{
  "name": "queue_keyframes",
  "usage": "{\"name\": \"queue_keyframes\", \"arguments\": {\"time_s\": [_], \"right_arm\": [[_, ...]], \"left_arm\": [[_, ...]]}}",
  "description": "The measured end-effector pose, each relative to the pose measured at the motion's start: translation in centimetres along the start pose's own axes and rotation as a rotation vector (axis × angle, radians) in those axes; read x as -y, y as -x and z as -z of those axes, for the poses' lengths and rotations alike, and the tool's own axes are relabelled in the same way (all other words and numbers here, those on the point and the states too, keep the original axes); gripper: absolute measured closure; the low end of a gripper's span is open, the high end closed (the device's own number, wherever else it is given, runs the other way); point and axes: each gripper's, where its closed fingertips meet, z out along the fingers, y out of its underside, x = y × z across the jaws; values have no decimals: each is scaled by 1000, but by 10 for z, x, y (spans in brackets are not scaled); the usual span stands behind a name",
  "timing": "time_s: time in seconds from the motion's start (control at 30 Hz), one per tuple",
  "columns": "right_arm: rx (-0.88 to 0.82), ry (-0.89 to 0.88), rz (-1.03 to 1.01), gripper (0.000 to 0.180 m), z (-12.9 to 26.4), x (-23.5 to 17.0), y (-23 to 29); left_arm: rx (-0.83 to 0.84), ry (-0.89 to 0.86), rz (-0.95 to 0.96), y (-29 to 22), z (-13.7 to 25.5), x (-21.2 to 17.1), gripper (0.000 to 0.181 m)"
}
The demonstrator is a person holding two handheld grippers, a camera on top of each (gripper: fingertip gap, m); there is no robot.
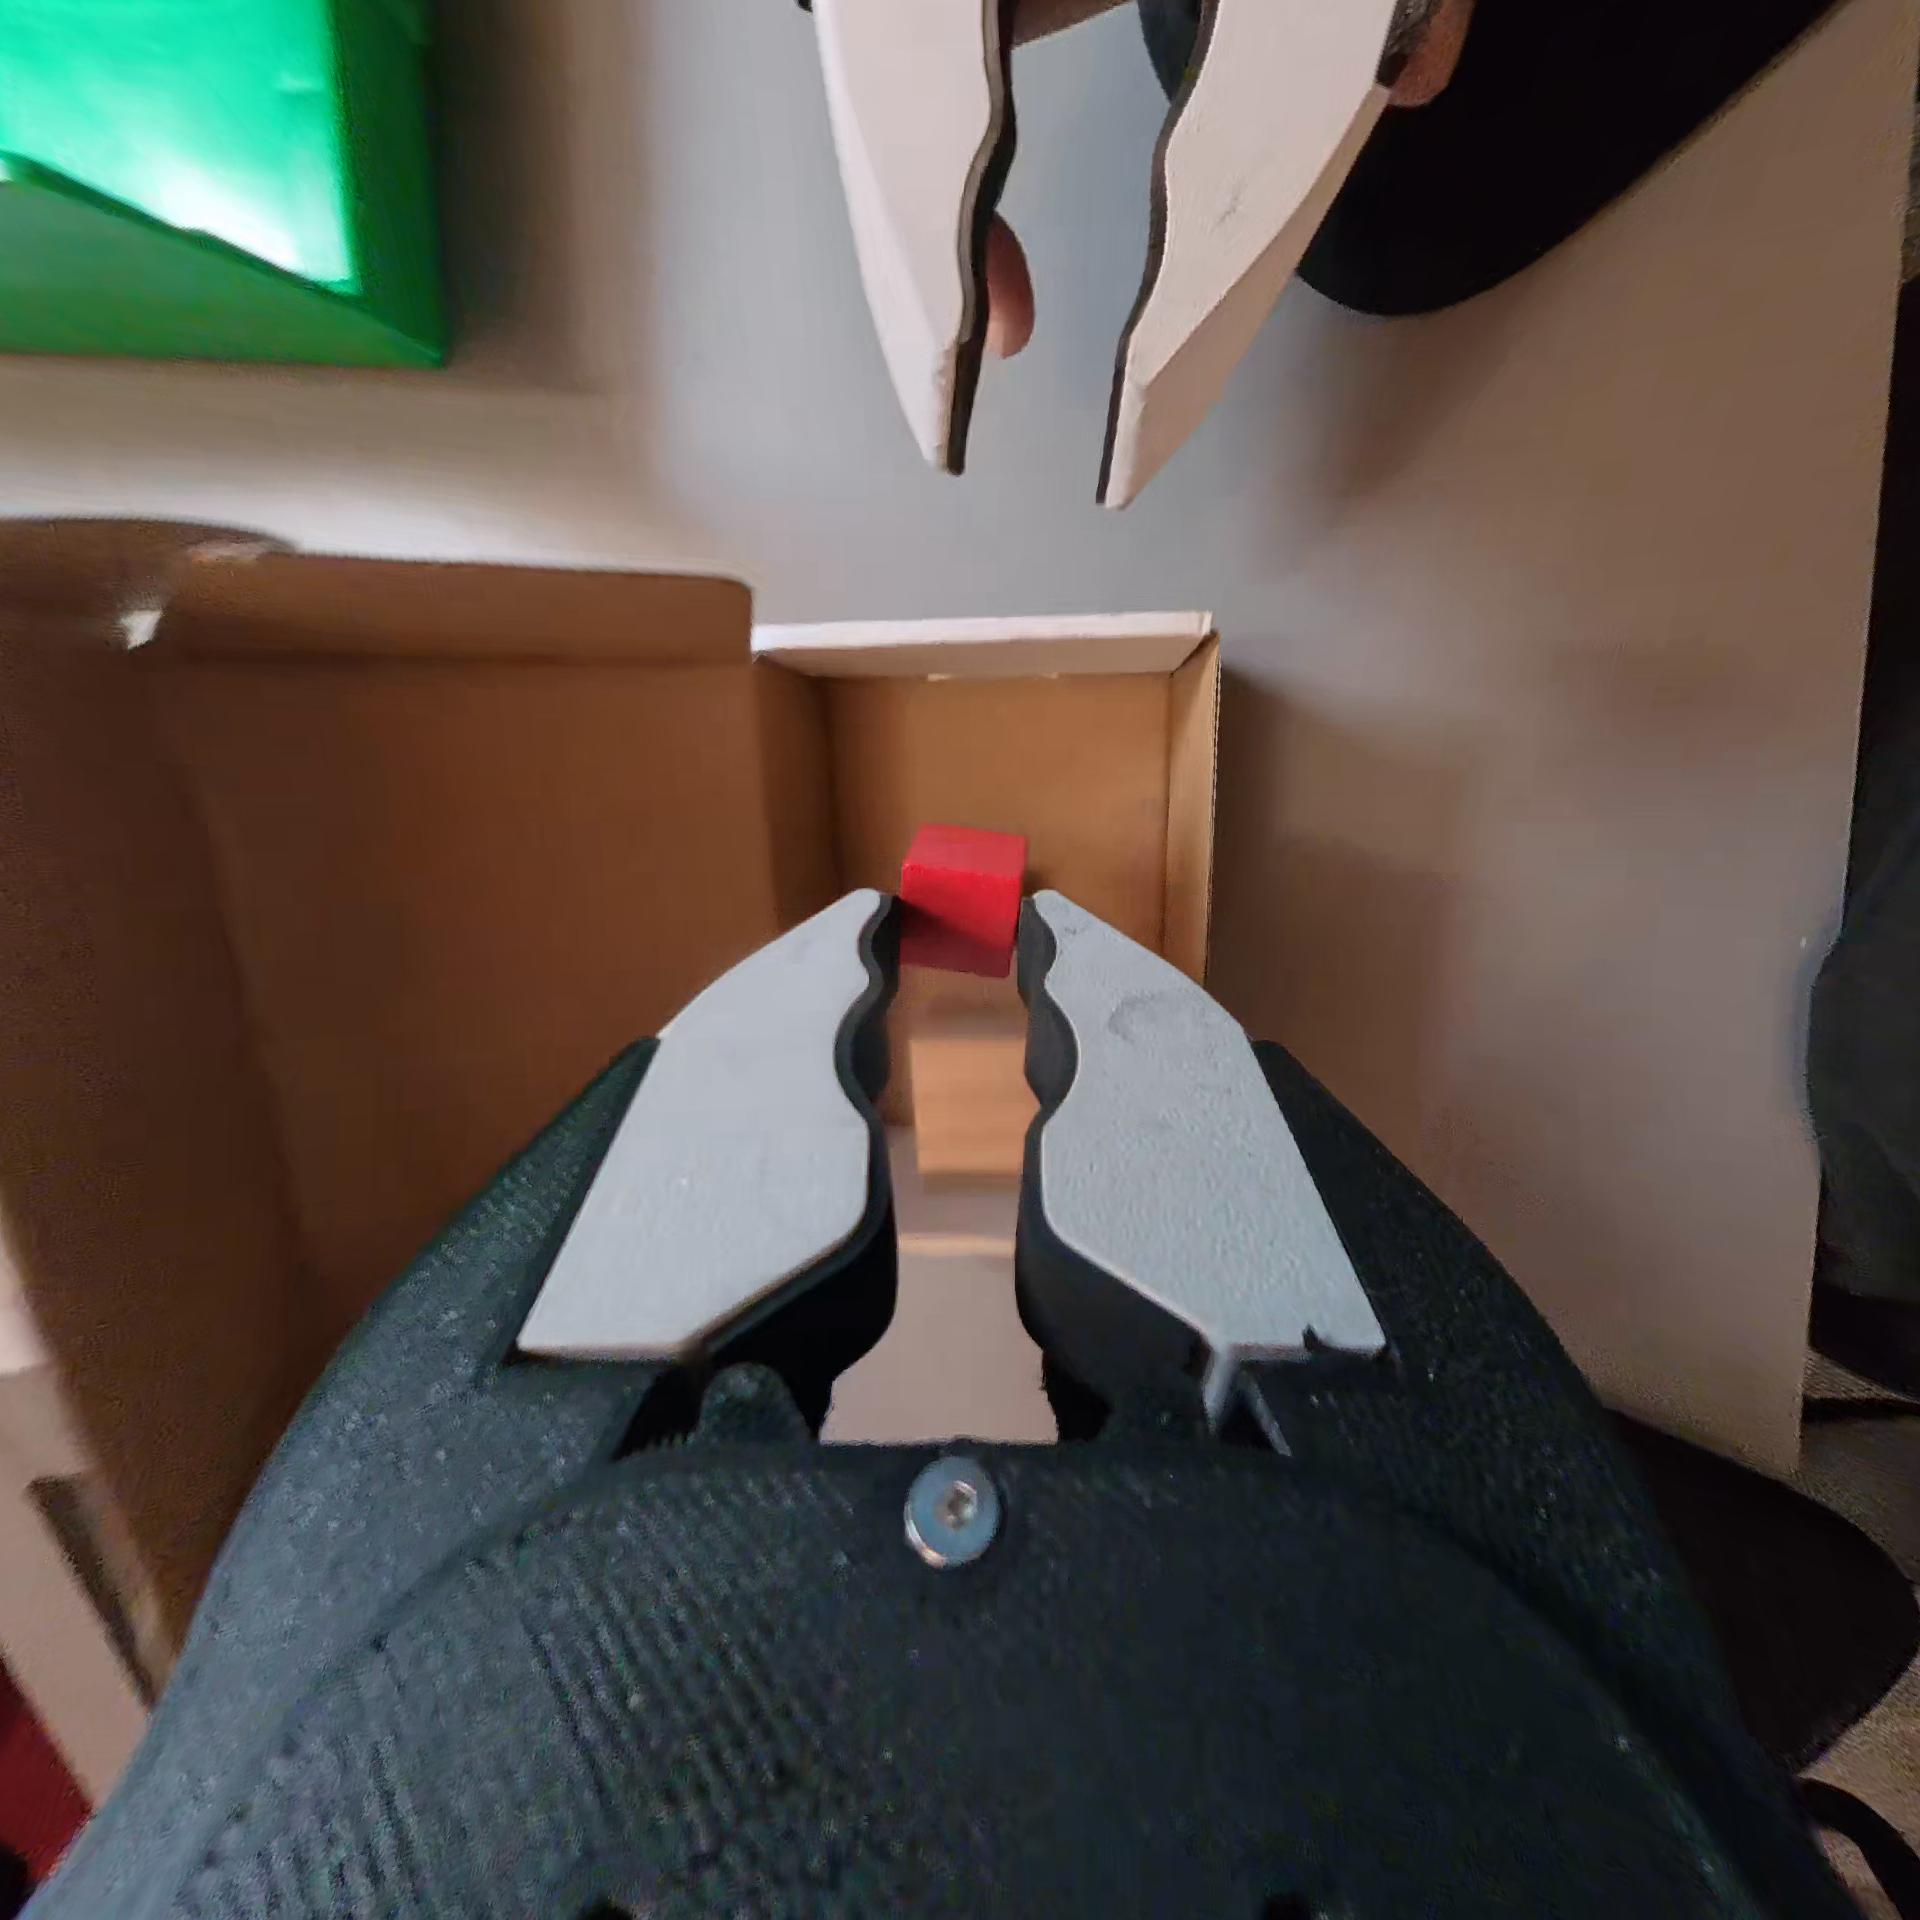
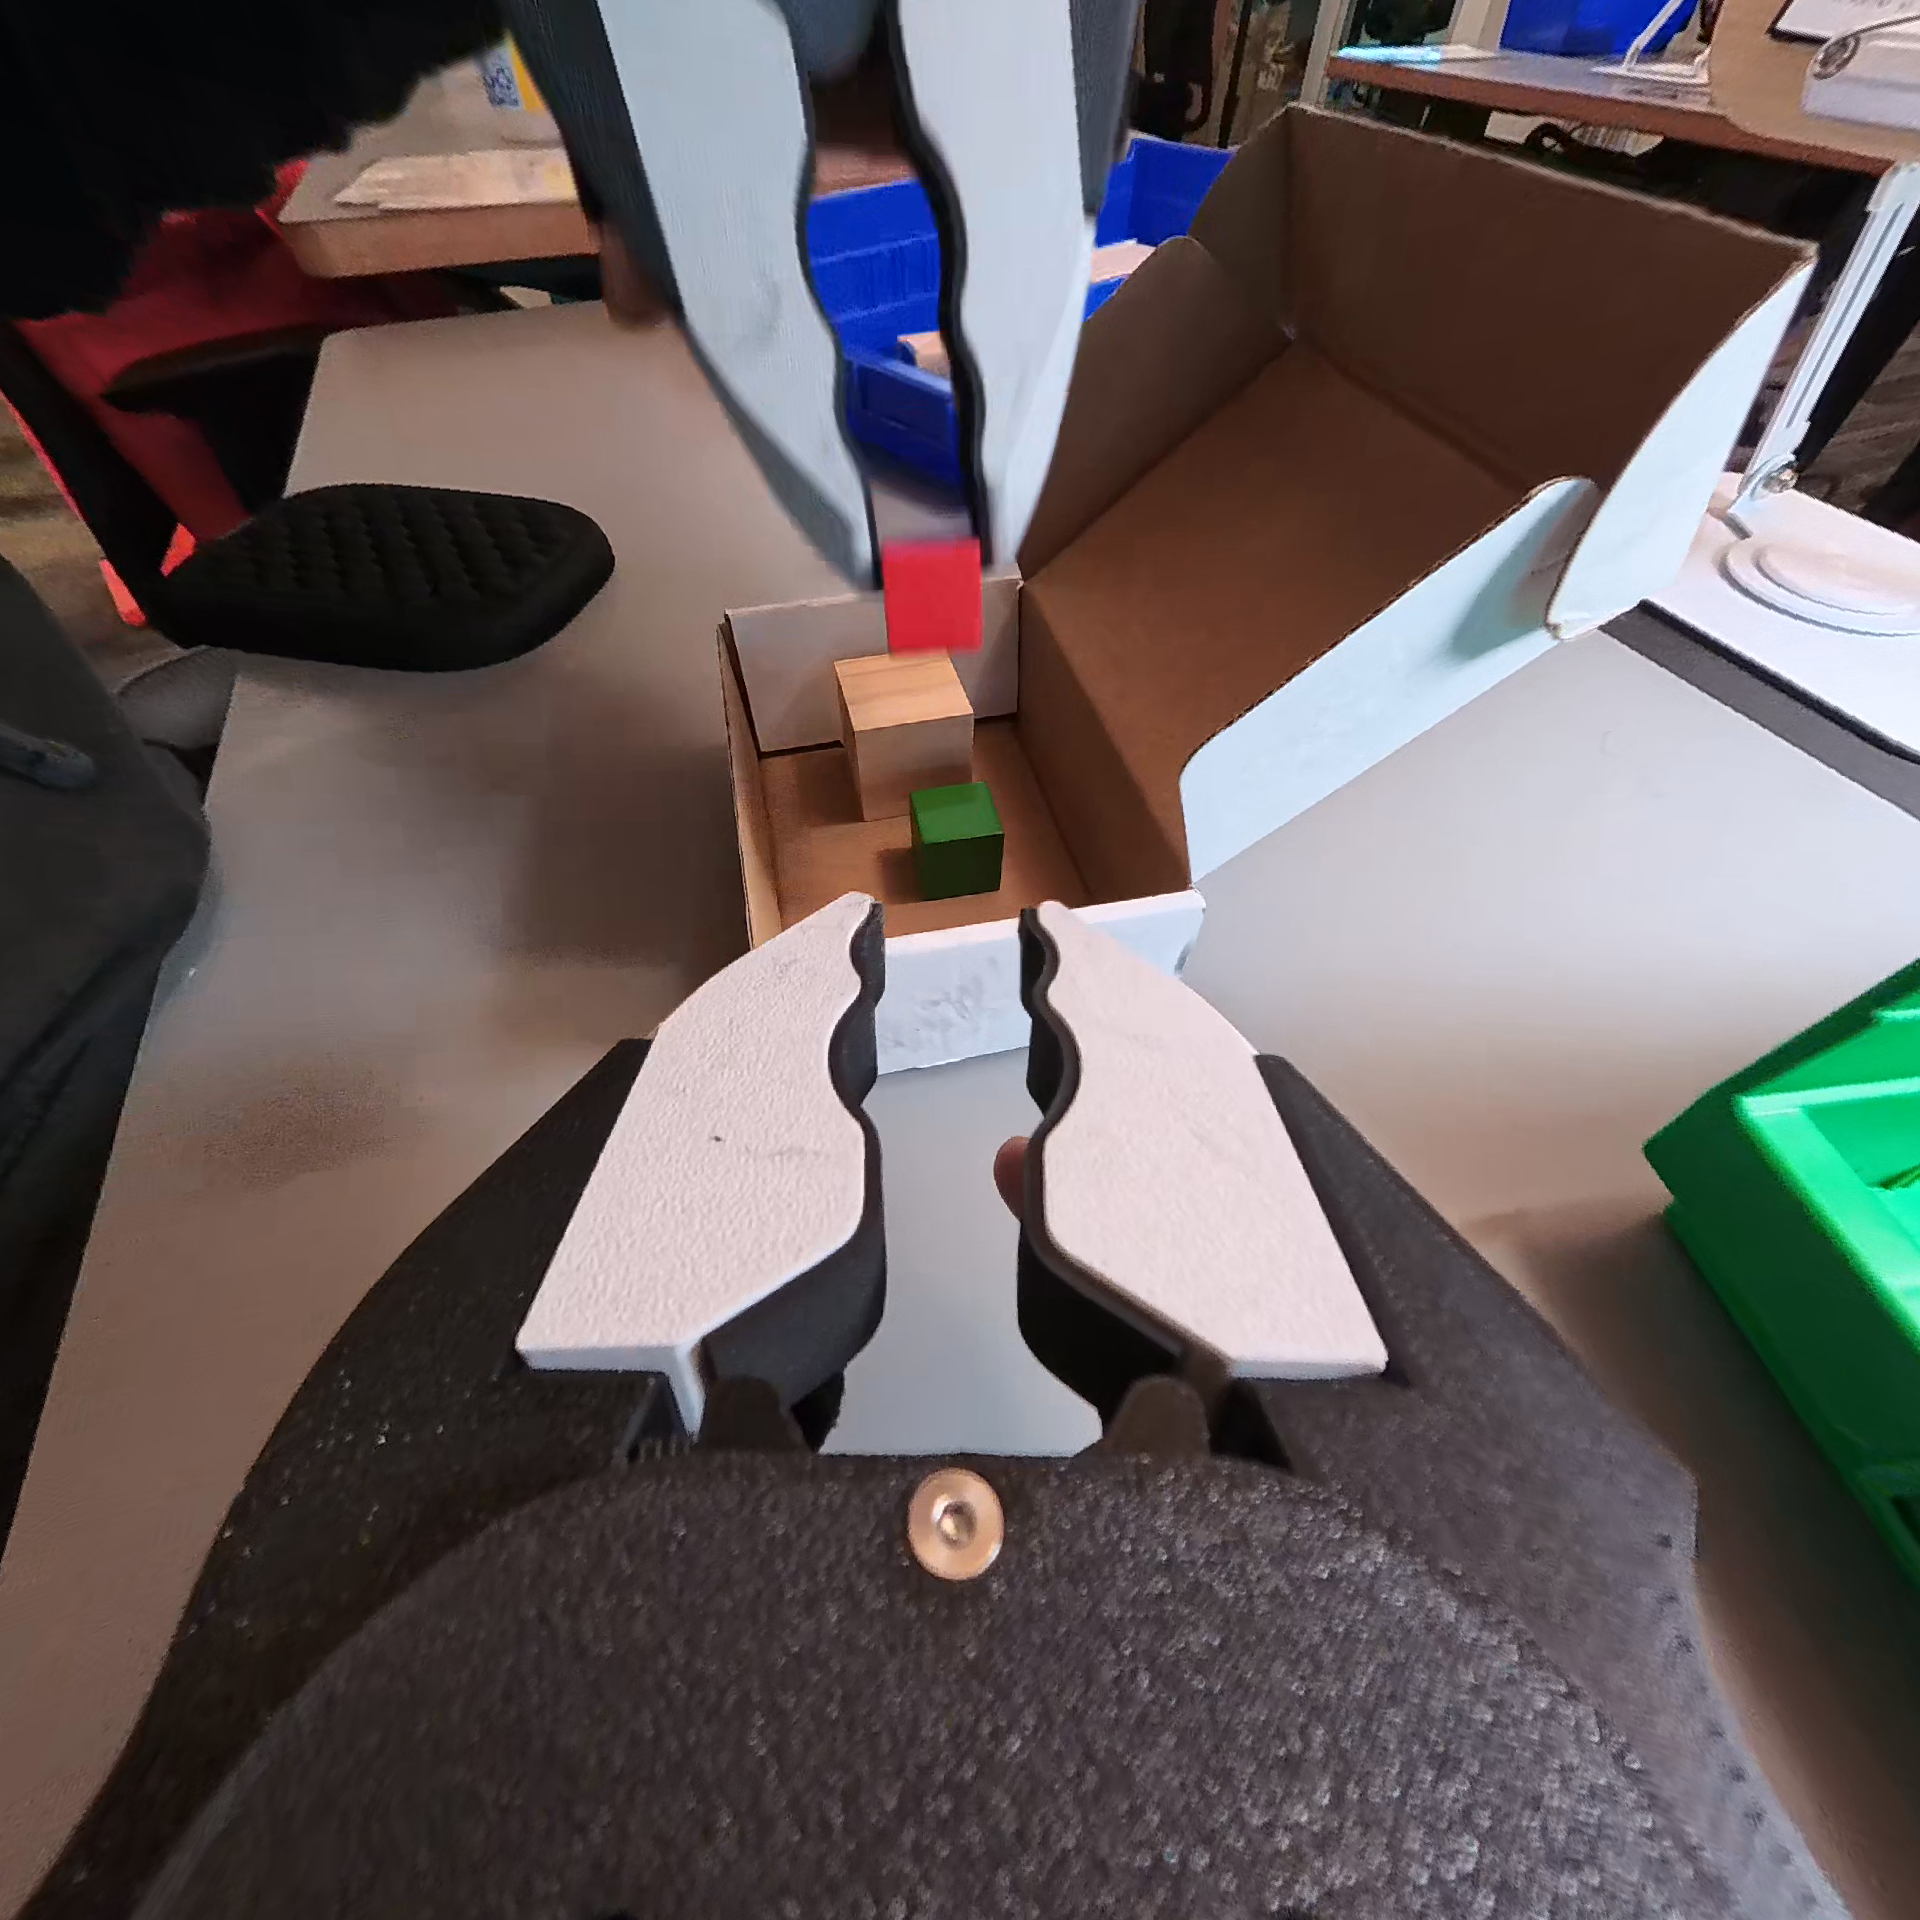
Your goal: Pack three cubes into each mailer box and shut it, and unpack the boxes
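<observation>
An open cardboard mailer box (image 2: 1101, 748) stands on the grey table with its lid (image 2: 1403, 312) raised to the right. Inside are a plain wooden cube (image 2: 904, 727) and a green cube (image 2: 956, 842). My left gripper (image 2: 932, 556) comes down from above, shut on a red cube (image 2: 932, 603) held at its fingertips just over the wooden cube. In the left wrist view the left gripper (image 1: 956, 904) holds the red cube (image 1: 961, 878) over the box (image 1: 1190, 810), with the wooden cube (image 1: 961, 1101) below. My right gripper (image 2: 951, 914) is open and empty at the box's near wall; it also shows in the left wrist view (image 1: 1029, 483).
A green bin (image 2: 1808, 1226) sits at the right on the table and also shows in the left wrist view (image 1: 208, 177). A blue bin (image 2: 883, 312) stands behind the box. A black chair armrest (image 2: 384, 571) is beyond the table's left edge. A white lamp base (image 2: 1818, 561) is far right. One gripper's finger ends stand about 7 centimetres off the other's.
</observation>
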Motion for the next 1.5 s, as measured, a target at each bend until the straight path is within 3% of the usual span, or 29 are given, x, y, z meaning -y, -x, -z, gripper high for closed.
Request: {"name": "queue_keyframes", "arguments": {"time_s": [0.27,0.53,0.67,0.8,1.03,1.13,1.23,1.5], "right_arm": [[-14,-30,-4,155,6,5,-3],[-20,-21,-8,155,5,3,-6],[-28,-14,-8,155,4,1,-7],[-54,-10,-31,155,5,0,-13],[-201,-31,-219,149,1,13,-44],[-283,-33,-291,139,1,29,-60],[-337,-4,-290,139,-6,41,-69],[-362,57,-249,160,-33,46,-65]], "left_arm": [[-70,82,37,0,-71,-2,160],[-39,115,27,-1,-92,-8,159],[-9,47,37,-2,-77,-1,150],[76,-174,100,11,-23,7,151],[336,-526,458,62,70,-71,153],[322,-632,614,68,72,-99,151],[236,-686,696,65,58,-102,149],[122,-764,709,56,26,-81,157]]}}
